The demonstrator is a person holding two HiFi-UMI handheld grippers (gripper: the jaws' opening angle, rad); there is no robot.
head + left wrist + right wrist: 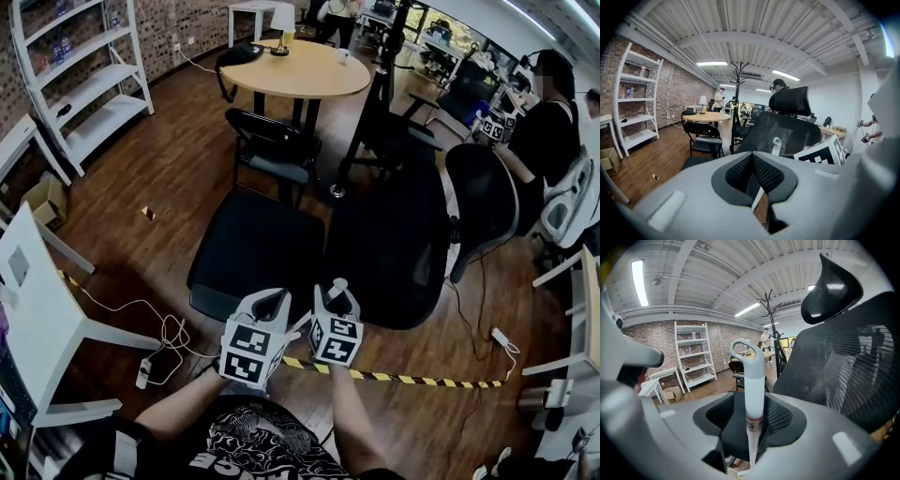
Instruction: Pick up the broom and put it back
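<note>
The broom's white handle (753,380), topped by a grey hanging loop, stands upright between the jaws of my right gripper (752,423). The jaws sit apart on either side of it, and dark gaps show beside the handle. In the head view the loop (336,284) pokes up just over the right gripper (335,298). My left gripper (267,302) is close beside it on the left. Its tips meet in the left gripper view (751,159), with nothing between them. The loop (776,144) rises beyond it. The broom's head is hidden.
A black mesh office chair (394,244) stands right in front of both grippers. Behind it are a black folding chair (272,150), a round wooden table (298,67) and a coat stand (375,103). White shelving (84,84) lines the left wall. Striped floor tape (403,379) and cables (159,333) lie nearby. A person (548,122) sits at the right.
</note>
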